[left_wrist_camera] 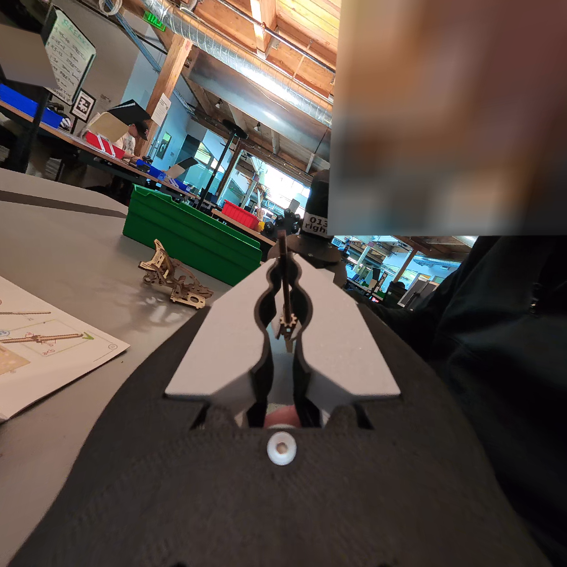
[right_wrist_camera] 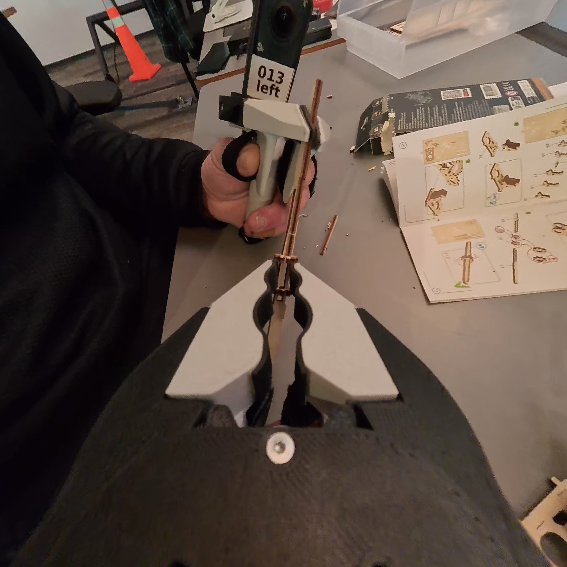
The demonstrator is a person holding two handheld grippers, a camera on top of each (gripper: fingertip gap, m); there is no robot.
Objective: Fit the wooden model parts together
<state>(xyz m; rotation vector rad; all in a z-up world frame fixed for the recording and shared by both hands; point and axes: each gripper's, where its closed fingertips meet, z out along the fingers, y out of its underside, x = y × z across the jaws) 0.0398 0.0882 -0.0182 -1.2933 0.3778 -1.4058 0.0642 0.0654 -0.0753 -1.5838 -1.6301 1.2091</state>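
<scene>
Two handheld grippers, both mine, meeting in mid-air above a grey counter (right_wrist_camera: 399,383). My left gripper (right_wrist_camera: 308,127) has its jaws closed down to the width of a long thin wooden shaft (right_wrist_camera: 302,181), gripping it near its far end; a short length sticks out beyond the jaws. My right gripper (right_wrist_camera: 283,276) has its jaws nearly closed too, w/ the shaft's near end running between the tips. A small wooden cross-collar (right_wrist_camera: 286,257) sits on the shaft just past those tips, and a smaller one lies between the jaws.

Long axis of the shaft: runs from one gripper to the other, end to end, raised clear of the counter, not resting on it. In the left wrist view it is seen almost end-on, w/ a small wooden gear (left_wrist_camera: 288,322) on the end nearest that camera.

Likely reason for the two-ended hold: one side steadies the shaft while the other pushes or slides a fitted piece along it. That is my guess.

On the counter: an open instruction booklet (right_wrist_camera: 478,214) toward the right edge, a flattened dark box (right_wrist_camera: 454,107) behind it, a loose wooden strip (right_wrist_camera: 328,234) and chips nearby. Left view also shows a part-built wooden model (left_wrist_camera: 171,276) lying near a green bin (left_wrist_camera: 190,233).
</scene>
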